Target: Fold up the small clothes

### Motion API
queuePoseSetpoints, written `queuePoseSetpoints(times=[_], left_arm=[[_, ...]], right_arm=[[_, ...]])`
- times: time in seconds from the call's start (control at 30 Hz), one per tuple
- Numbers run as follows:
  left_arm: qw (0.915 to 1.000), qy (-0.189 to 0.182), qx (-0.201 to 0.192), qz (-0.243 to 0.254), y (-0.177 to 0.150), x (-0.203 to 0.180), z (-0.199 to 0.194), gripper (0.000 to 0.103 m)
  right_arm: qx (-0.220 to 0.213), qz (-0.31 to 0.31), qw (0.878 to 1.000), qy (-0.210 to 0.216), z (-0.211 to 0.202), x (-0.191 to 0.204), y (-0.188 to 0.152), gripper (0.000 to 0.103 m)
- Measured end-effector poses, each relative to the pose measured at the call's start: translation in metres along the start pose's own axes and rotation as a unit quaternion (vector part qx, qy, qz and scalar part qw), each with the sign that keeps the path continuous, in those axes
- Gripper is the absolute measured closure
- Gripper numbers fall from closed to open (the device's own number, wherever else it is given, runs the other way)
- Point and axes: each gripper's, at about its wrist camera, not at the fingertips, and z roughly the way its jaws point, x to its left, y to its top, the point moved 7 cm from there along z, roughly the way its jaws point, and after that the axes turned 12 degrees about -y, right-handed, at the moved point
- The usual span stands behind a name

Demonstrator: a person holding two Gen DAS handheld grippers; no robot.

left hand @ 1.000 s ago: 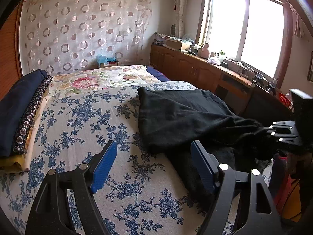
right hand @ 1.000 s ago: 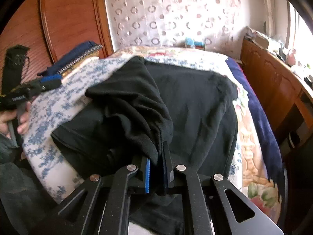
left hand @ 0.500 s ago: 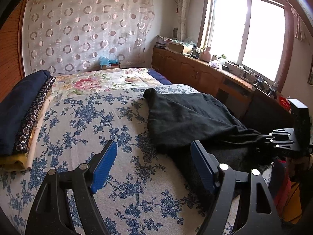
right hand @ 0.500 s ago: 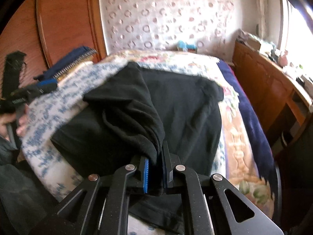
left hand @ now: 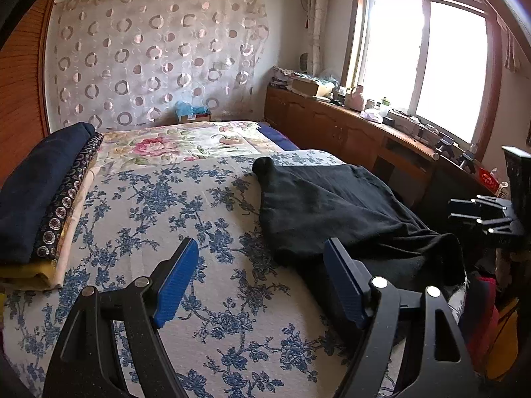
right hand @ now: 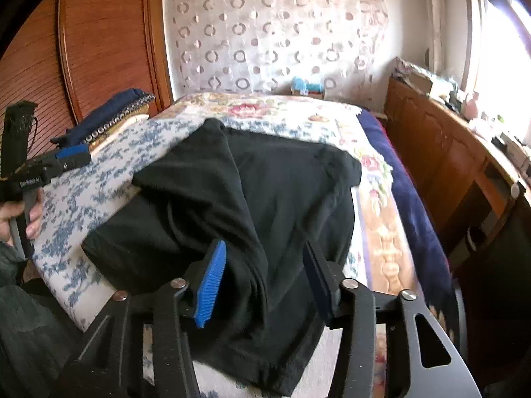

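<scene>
A black garment (left hand: 335, 209) lies bunched on the right side of the blue-flowered bed sheet (left hand: 172, 205). It also shows in the right wrist view (right hand: 272, 199), partly folded over itself and draped over the bed's near edge. My left gripper (left hand: 260, 278) is open and empty above the sheet, left of the garment. My right gripper (right hand: 265, 278) is open, its blue pads either side of a fold of the garment's near edge, not pinching it. The right gripper (left hand: 488, 219) also shows at the far right of the left wrist view, and the left gripper (right hand: 66, 159) at the left of the right wrist view.
A stack of folded dark blue and patterned cloth (left hand: 39, 192) lies at the bed's left side. A wooden cabinet (left hand: 348, 132) with clutter runs under the window on the right. A wooden wardrobe (right hand: 99, 43) stands behind the stack.
My right gripper was shut on the garment's edge and has opened, letting the cloth go. The garment has settled lower, toward the bed's right edge. The left gripper stayed open.
</scene>
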Motion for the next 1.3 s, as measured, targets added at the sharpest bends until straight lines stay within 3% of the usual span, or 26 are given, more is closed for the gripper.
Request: queuePoseSetpoints(times=[0.3, 0.63, 0.8, 1.0, 1.3], left_arm=[[0.9994, 0.023, -0.025, -0.012, 0.004, 0.018, -0.013, 0.024], [0.9982, 0.040, -0.038, -0.025, 0.006, 0.037, -0.027, 0.025], [0.9978, 0.043, -0.042, -0.027, 0.005, 0.042, -0.032, 0.024], [0.9979, 0.042, -0.041, -0.028, 0.003, 0.043, -0.034, 0.024], [0.9983, 0.036, -0.037, -0.028, 0.000, 0.040, -0.031, 0.025]], right_arm=[[-0.012, -0.041, 0.998, 0.034, 0.030, 0.040, 0.036, 0.045], [0.030, -0.108, 0.987, 0.113, 0.102, 0.118, 0.072, 0.045], [0.063, -0.147, 0.977, 0.142, 0.131, 0.148, 0.072, 0.045], [0.084, -0.193, 0.969, 0.130, 0.155, 0.172, 0.061, 0.045], [0.057, -0.205, 0.971, 0.110, 0.155, 0.183, 0.057, 0.045]])
